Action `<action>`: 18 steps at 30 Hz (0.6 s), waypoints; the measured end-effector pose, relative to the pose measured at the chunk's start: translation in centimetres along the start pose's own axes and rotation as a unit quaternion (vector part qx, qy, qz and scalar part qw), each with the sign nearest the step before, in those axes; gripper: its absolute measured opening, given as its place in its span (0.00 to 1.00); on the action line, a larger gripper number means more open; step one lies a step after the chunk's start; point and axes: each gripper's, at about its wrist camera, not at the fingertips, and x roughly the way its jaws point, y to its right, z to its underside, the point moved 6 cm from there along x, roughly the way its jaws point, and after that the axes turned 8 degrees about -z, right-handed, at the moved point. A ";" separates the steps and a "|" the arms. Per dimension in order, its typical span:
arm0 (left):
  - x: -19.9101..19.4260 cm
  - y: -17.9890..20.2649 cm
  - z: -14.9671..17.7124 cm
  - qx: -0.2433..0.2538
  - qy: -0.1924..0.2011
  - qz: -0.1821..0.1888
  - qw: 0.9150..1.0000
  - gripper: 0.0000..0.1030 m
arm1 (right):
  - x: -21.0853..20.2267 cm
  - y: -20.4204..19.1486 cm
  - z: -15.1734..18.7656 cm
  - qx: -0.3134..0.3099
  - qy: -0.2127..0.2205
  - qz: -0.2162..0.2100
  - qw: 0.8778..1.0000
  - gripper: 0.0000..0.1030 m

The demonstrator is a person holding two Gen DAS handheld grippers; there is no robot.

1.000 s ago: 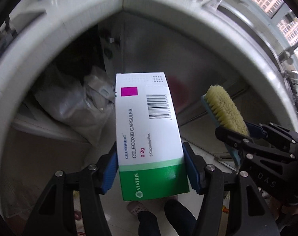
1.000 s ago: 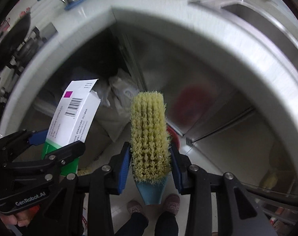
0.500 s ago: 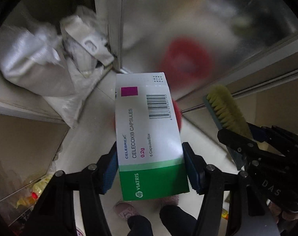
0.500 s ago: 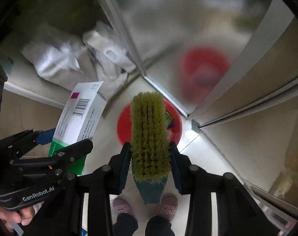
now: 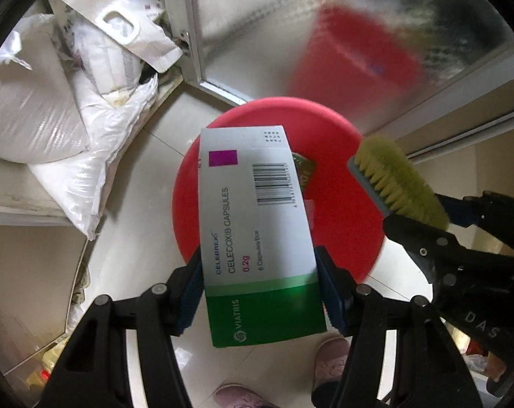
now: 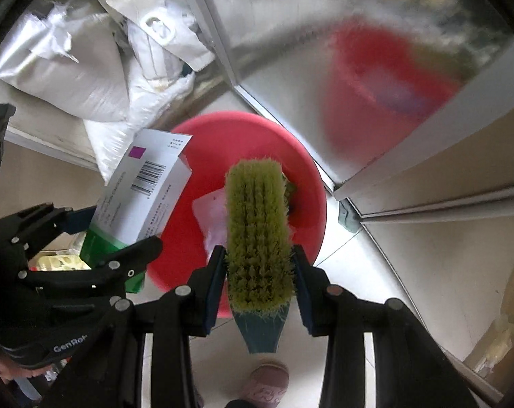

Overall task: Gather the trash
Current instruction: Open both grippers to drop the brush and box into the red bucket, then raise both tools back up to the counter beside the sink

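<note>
Left gripper (image 5: 258, 289) pinching medicine box (image 5: 257, 227) by its sides, blue pads pressed on the cardboard. Right gripper (image 6: 258, 292) clamped on scrub brush (image 6: 257, 231), bristles up, blue handle end toward camera. Both held over red bin (image 6: 304, 170) on pale tile floor (image 5: 144, 204); some wrappers already inside. White sacks (image 5: 46, 102) far left, metal cabinet door (image 6: 290, 51) far right reflecting the bin. Step likely: drop-off. Next probably needs both items centred over the bin, then jaws spread. Box text: CELEBREX, CELECOXIB CAPSULES, 0.2g, VIATRIS, barcode. Gripper bodies marked GenRob…, DAS.
</note>
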 end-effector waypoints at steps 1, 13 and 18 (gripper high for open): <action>0.7 -0.1 0.0 -0.004 -0.004 0.002 1.000 0.57 | 0.6 0.2 -0.1 -0.001 -0.002 0.001 1.000 0.34; 2.7 -0.1 -0.6 -0.009 -0.001 -0.005 1.000 0.68 | 1.3 0.8 1.1 0.004 -0.002 -0.002 1.000 0.40; 2.6 -1.3 -1.0 -0.008 0.009 -0.014 1.000 0.85 | 0.9 1.7 1.0 0.025 0.009 -0.005 1.000 0.68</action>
